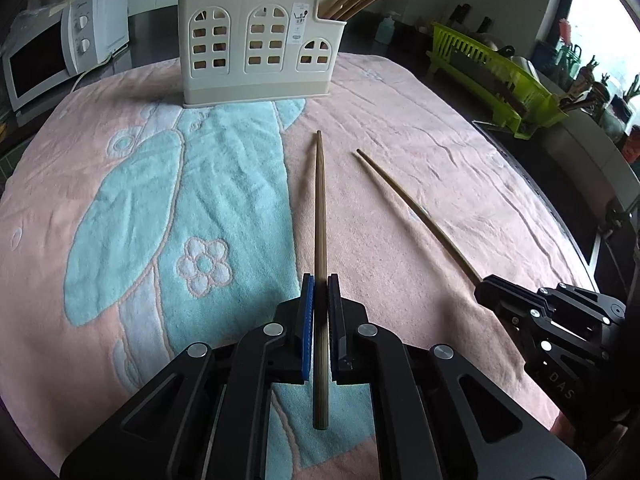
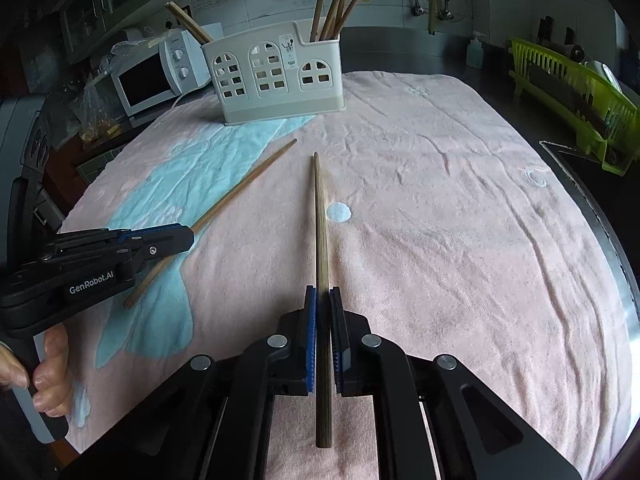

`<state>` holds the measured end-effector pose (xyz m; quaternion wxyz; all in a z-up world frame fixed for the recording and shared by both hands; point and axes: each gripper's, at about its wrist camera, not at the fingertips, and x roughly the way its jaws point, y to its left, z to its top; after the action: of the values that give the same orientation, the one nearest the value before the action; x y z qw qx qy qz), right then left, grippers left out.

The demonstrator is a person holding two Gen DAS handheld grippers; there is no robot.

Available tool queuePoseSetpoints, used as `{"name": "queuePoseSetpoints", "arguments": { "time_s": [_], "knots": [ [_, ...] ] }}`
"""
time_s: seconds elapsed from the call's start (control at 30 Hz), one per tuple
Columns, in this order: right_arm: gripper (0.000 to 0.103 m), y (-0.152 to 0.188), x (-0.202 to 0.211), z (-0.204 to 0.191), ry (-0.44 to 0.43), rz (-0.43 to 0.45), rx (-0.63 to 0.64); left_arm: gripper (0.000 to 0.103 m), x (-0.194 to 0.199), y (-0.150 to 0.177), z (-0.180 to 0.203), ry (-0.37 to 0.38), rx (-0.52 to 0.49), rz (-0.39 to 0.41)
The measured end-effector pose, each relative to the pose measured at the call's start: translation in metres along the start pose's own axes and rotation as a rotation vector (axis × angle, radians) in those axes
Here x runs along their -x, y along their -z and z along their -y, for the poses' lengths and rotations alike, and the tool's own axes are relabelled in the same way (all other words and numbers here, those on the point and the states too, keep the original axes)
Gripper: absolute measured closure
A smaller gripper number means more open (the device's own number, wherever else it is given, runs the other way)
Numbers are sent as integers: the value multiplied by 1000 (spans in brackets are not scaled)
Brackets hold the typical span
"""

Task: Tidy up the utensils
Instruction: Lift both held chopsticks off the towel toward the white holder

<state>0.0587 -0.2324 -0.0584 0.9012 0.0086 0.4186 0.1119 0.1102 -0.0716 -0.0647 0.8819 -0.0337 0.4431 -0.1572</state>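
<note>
A cream utensil holder (image 1: 256,44) with window cut-outs stands at the far side of the towel, also in the right wrist view (image 2: 276,76). Several wooden chopsticks (image 2: 336,4) stand in its compartments. My left gripper (image 1: 320,284) is shut on a wooden chopstick (image 1: 320,208) that points toward the holder. My right gripper (image 2: 323,296) is shut on another wooden chopstick (image 2: 320,220), also pointing toward the holder. Each gripper shows in the other's view: the right gripper (image 1: 486,286) with its chopstick (image 1: 408,204), the left gripper (image 2: 188,236) with its chopstick (image 2: 244,184).
A pink and blue towel (image 1: 400,128) covers the table. A white microwave (image 1: 52,52) stands at the back left. A green dish rack (image 1: 492,76) stands at the right beside potted plants (image 1: 592,80). A soap bottle (image 2: 476,52) stands at the back.
</note>
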Motion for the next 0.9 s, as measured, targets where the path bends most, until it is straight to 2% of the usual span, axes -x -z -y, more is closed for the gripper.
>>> {"name": "queuePoseSetpoints", "arguments": {
  "time_s": [0.33, 0.5, 0.9],
  "knots": [
    [97, -22, 30, -7, -16, 87, 52, 98, 45, -20, -10, 17, 0, 106],
    [97, -24, 33, -8, -23, 90, 67, 98, 61, -29, -17, 17, 2, 145],
    [97, -44, 52, -15, -58, 182, 71, 98, 73, -33, -18, 12, -68, 135]
  ]
}}
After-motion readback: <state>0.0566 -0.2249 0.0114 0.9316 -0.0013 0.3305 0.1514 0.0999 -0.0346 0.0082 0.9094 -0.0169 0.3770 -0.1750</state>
